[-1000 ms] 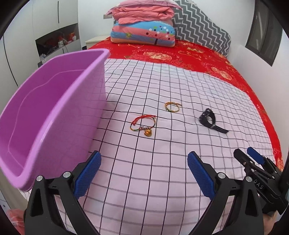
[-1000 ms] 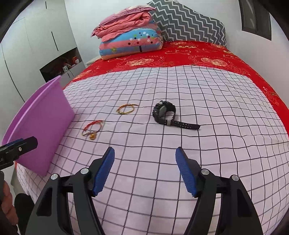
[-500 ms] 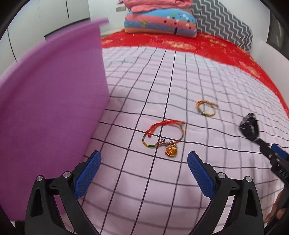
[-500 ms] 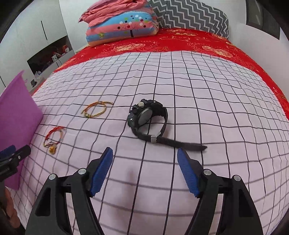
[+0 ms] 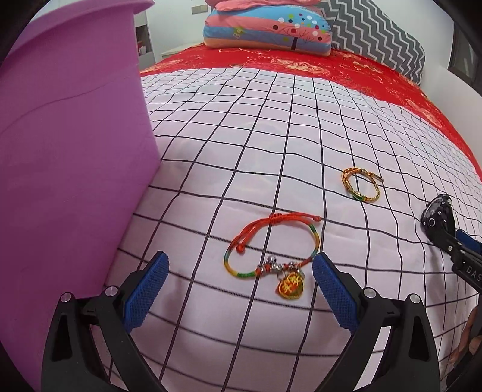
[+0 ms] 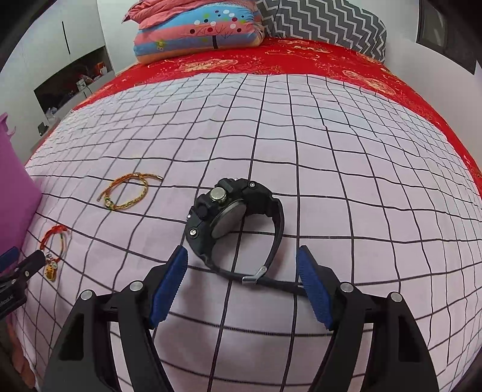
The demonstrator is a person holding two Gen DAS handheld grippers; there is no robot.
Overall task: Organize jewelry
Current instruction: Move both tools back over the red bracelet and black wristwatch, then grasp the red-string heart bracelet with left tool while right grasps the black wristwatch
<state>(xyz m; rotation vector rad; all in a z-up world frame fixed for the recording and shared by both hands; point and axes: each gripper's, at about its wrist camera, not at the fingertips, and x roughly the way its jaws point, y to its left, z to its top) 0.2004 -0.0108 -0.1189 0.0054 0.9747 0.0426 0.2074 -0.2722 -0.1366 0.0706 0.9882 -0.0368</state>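
A red cord bracelet with a gold charm [image 5: 271, 253] lies on the checked bedspread, just ahead of my open, empty left gripper [image 5: 239, 280]; it also shows in the right wrist view [image 6: 54, 250]. A gold braided bracelet [image 5: 360, 184] [image 6: 128, 190] lies farther back. A black watch [image 6: 235, 229] lies on its side just ahead of my open, empty right gripper [image 6: 242, 277], its strap running past the right pad. The watch's edge shows in the left wrist view [image 5: 436, 214].
A purple plastic tub [image 5: 66, 150] stands close on the left, its corner in the right wrist view [image 6: 15, 187]. Folded quilts [image 6: 198, 33] and a zigzag pillow [image 6: 325, 24] lie at the bed's head on a red sheet [image 6: 301, 60].
Both grippers have moved forward and lower toward the bed. The red bracelet now sits close to the left fingers and the watch close to the right fingers. Both stay open.
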